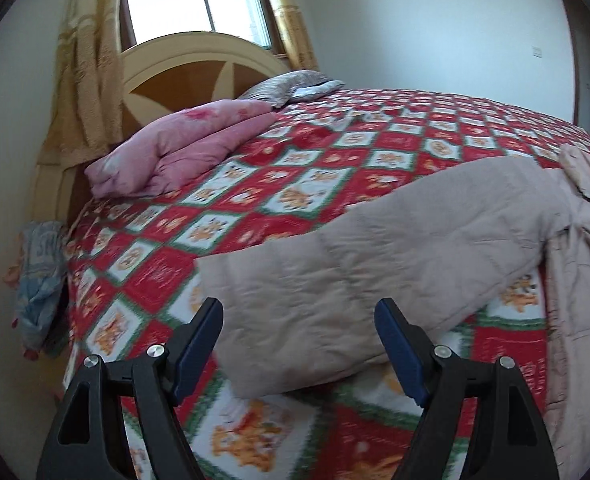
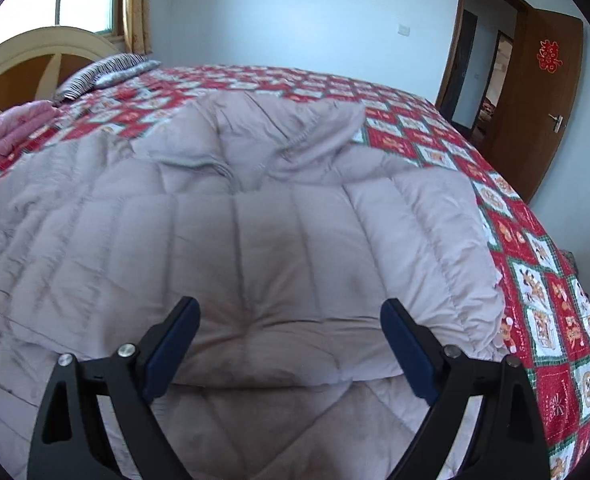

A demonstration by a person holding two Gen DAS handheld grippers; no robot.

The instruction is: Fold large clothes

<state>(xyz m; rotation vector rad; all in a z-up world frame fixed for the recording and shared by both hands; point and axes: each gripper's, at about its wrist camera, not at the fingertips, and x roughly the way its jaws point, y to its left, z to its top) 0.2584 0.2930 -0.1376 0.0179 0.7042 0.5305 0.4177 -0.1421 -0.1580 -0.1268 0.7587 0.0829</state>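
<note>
A large beige quilted coat (image 2: 255,220) lies spread on the bed, its hood (image 2: 291,128) toward the far side. In the left wrist view one long sleeve (image 1: 375,248) stretches out across the bedspread, and the coat's body (image 1: 583,248) lies at the right edge. My left gripper (image 1: 299,312) is open, hovering over the sleeve's cuff end with nothing pinched between its pads. My right gripper (image 2: 289,312) is open too, above the folded lower part of the coat, its fingers apart and gripping nothing.
The bed carries a red, white and green patterned bedspread (image 1: 295,168). A folded pink quilt (image 1: 183,152) and a striped pillow (image 1: 287,84) lie by the headboard (image 1: 199,68). Clothes (image 1: 39,280) hang at the bed's left side. An open brown door (image 2: 535,100) stands at the right.
</note>
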